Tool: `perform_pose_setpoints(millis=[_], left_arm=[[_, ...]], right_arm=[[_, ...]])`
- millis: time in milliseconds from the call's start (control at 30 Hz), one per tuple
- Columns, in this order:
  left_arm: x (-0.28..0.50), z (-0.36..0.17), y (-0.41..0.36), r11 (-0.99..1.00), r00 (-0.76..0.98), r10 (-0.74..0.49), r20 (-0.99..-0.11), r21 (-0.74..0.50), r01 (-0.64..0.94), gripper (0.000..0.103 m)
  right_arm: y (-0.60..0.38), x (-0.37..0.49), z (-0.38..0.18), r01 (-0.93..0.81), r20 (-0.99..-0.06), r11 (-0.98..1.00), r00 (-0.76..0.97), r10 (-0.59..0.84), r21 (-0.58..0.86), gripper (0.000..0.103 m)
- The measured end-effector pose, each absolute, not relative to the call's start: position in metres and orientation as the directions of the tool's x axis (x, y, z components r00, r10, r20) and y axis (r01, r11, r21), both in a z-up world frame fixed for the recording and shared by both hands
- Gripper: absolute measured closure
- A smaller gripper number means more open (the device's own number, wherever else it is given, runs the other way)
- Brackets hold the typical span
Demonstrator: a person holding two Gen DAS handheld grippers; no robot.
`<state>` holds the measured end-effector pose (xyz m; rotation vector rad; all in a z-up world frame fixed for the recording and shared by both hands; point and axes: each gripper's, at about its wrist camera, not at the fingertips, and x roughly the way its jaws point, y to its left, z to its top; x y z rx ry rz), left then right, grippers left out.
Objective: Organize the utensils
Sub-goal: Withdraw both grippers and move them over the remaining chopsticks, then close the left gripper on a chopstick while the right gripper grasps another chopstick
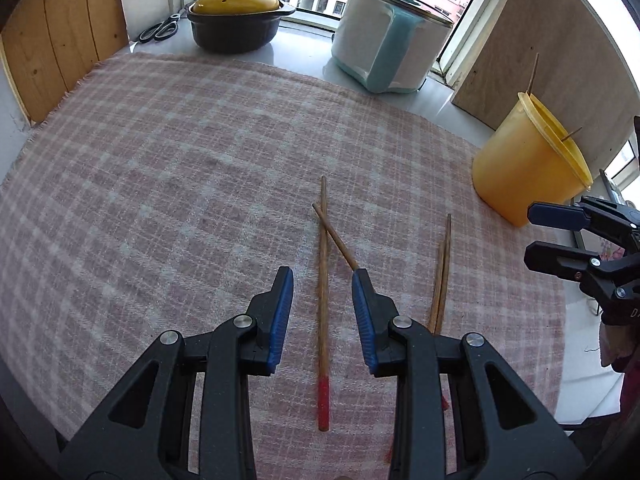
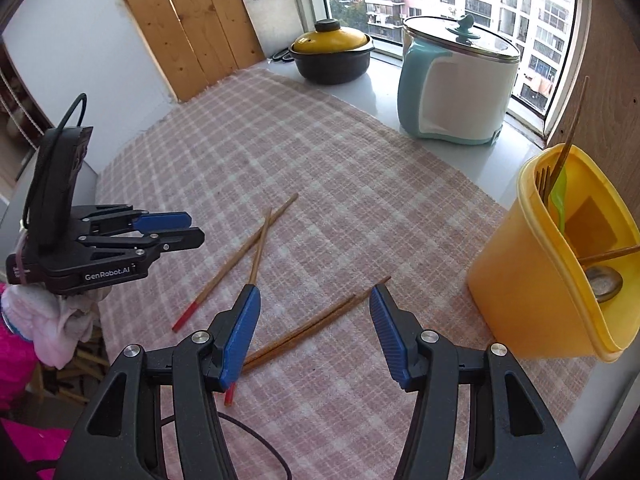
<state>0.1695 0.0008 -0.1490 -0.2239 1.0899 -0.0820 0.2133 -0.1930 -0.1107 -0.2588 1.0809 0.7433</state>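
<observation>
While both grippers point steeply down at the plaid cloth [image 1: 180, 168] on the worktop, neither holds anything: the left gripper [image 1: 322, 312] has its jaws a little apart, straddling a chopstick without touching it, and the right gripper [image 2: 314, 332] has its jaws wider apart over another pair.

Taking the yellow utensil holder [image 2: 532, 280] as the landmark: it stands at the cloth's edge, with a fork, a green-handled piece and a spoon already in it. The parallel pair of chopsticks [image 2: 320, 326] lies near its base, just toward the left gripper's side. The crossed pair [image 2: 244, 252], with red-painted ends, lies farther from the holder, beyond the parallel pair. A dark pot with a yellow lid [image 2: 330, 54] and a white and teal cooker [image 2: 456, 80] stand well back from the holder by the window.

The step in hand looks like a descent to pick chopsticks off the cloth. To do it well, each gripper should probably settle on one stick or one tidy pair, not the crossing point. The left jaws sit either side of the red-tipped chopstick [image 1: 322, 320]; lowering squarely, with the pads flanking the shaft near mid-length, should keep it from pivoting. The right jaws would do best to close across both parallel sticks together, since thin round sticks on soft cloth are likely to roll or slip if pinched off-centre.
</observation>
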Motion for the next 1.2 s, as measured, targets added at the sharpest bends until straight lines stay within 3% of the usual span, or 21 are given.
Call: perform_pose_setpoints(millis=[200, 433, 700, 933, 1200], left_arm=[[0.163, -0.161, 0.009, 0.968, 0.447, -0.189, -0.874, -0.243, -0.066, 0.08], [0.161, -0.168, 0.017, 0.964, 0.437, -0.192, -0.879, -0.253, -0.085, 0.082], [0.165, -0.177, 0.015, 0.962, 0.421, -0.204, -0.884, -0.262, -0.082, 0.082], [0.174, -0.182, 0.004, 0.967, 0.406, -0.207, -0.89, -0.25, -0.057, 0.082], [0.185, -0.191, -0.004, 0.975, 0.384, -0.19, -0.904, -0.221, -0.037, 0.082]], right_arm=[[-0.161, 0.22, -0.144, -0.669, -0.89, 0.704, 0.14, 0.433, 0.237, 0.048], [-0.128, 0.221, -0.179, -0.678, -0.912, 0.681, 0.041, 0.408, 0.275, 0.071], [-0.111, 0.224, -0.197, -0.666, -0.918, 0.679, -0.021, 0.397, 0.309, 0.078], [-0.103, 0.225, -0.207, -0.661, -0.93, 0.692, -0.027, 0.366, 0.291, 0.093], [-0.121, 0.234, -0.204, -0.599, -0.908, 0.716, -0.047, 0.416, 0.359, 0.096]])
